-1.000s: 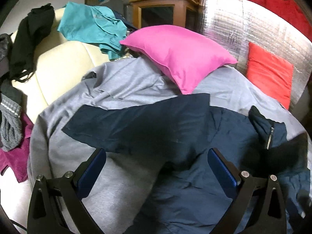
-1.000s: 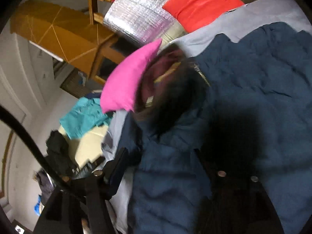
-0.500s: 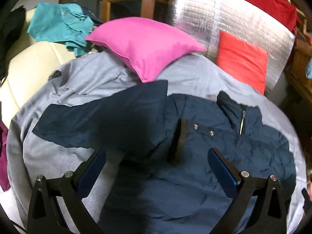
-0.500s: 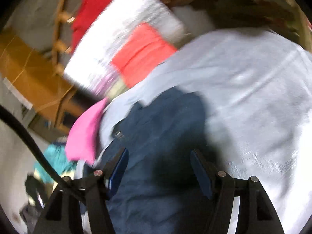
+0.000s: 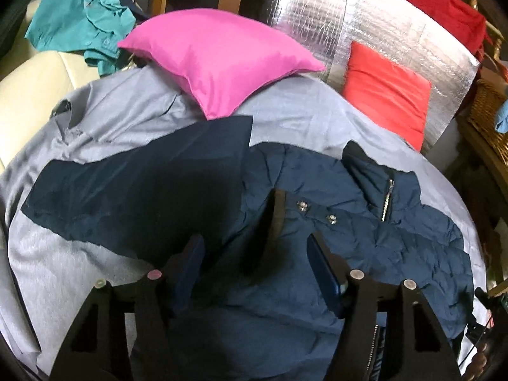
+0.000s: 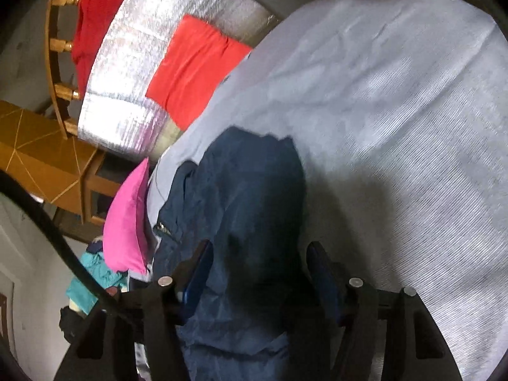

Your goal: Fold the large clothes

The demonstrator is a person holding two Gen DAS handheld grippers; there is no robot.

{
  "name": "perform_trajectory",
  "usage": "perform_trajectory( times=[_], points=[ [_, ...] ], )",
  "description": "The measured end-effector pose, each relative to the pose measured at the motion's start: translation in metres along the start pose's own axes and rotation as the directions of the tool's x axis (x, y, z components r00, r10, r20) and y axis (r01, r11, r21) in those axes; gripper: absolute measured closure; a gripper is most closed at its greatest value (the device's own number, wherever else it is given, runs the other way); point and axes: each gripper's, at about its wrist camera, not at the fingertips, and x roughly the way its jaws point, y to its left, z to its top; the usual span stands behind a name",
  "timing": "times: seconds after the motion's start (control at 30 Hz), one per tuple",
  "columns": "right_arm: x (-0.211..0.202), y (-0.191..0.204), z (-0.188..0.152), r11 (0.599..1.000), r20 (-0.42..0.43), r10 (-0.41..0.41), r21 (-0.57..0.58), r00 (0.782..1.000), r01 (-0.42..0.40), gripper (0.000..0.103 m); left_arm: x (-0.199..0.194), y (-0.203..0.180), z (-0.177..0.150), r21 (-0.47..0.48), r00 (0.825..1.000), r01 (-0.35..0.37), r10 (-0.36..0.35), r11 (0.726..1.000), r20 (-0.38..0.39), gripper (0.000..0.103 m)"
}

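Grey bedsheet [image 5: 301, 117], navy jacket [image 5: 365, 231] spread, both claws closing over it

A navy-blue jacket [image 5: 317, 247], with a silver zip and two silver snaps, lies on a pale grey sheet [image 5: 301, 117]. Beyond the jacket rest a bright pink pillow [image 5: 219, 57] and a red cushion [image 5: 387, 92] against a quilted silver foil panel [image 5: 333, 22]. A teal shirt [image 5: 82, 22] lies beside the pillow on cream upholstery [image 5: 35, 95].

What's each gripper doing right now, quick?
Left gripper: fingers closing over the navy jacket, not pressing yet.
Right gripper: fingers closing around the jacket's sleeve, not yet clamped.
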Motion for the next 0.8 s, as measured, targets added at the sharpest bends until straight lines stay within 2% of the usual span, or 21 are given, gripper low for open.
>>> perform_trajectory(
  times=[0.07,0.13,0.23,0.4,0.43,0.47,0.6,0.67,0.8],
  points=[
    [0.006,0.001,-0.005,0.998,-0.006,-0.055,-0.023,0.998,0.055,0.054,0.007,-0.004,-0.003,0.007,1.000,0.003,-0.003,1.000,-0.021,0.024],
    [0.008,0.002,-0.007,0.995,-0.001,-0.095,-0.040,0.995,0.095,0.062,0.016,-0.009,-0.005,0.025,0.999,-0.002,0.003,1.000,-0.039,0.024],
    [0.007,-0.002,-0.010,0.995,-0.001,-0.095,-0.033,0.995,0.095,0.068,0.036,-0.015,-0.007,0.053,0.995,-0.010,0.015,0.999,-0.095,0.024],
    [0.007,0.002,-0.013,0.988,0.005,-0.135,-0.073,0.991,0.135,0.070,0.059,-0.018,-0.013,0.061,0.988,-0.006,0.015,0.998,-0.154,0.025],
    [0.009,0.003,-0.014,0.984,0.003,-0.155,-0.085,0.988,0.155,0.070,0.061,-0.020,-0.013,0.063,0.988,0.001,0.009,0.998,-0.156,0.032],
    [0.008,0.002,-0.014,0.983,0.001,-0.160,-0.086,0.987,0.160,0.070,0.063,-0.021,-0.014,0.067,0.987,0.006,0.005,0.998,-0.159,0.045],
    [0.008,0.001,-0.013,0.982,0.000,-0.168,-0.086,0.986,0.167,0.070,0.059,-0.027,-0.016,0.094,0.991,0.001,0.011,0.996,-0.130,0.069],
    [0.004,0.006,-0.014,0.978,0.022,-0.177,-0.109,0.984,0.178,0.071,0.057,-0.026,-0.016,0.100,0.993,-0.013,0.025,0.995,-0.119,0.085],
    [-0.004,0.020,-0.018,0.967,0.066,-0.188,-0.162,0.980,0.196,0.079,0.042,-0.020,-0.011,0.064,0.994,0.036,-0.029,0.997,-0.107,0.091]
  ],
)
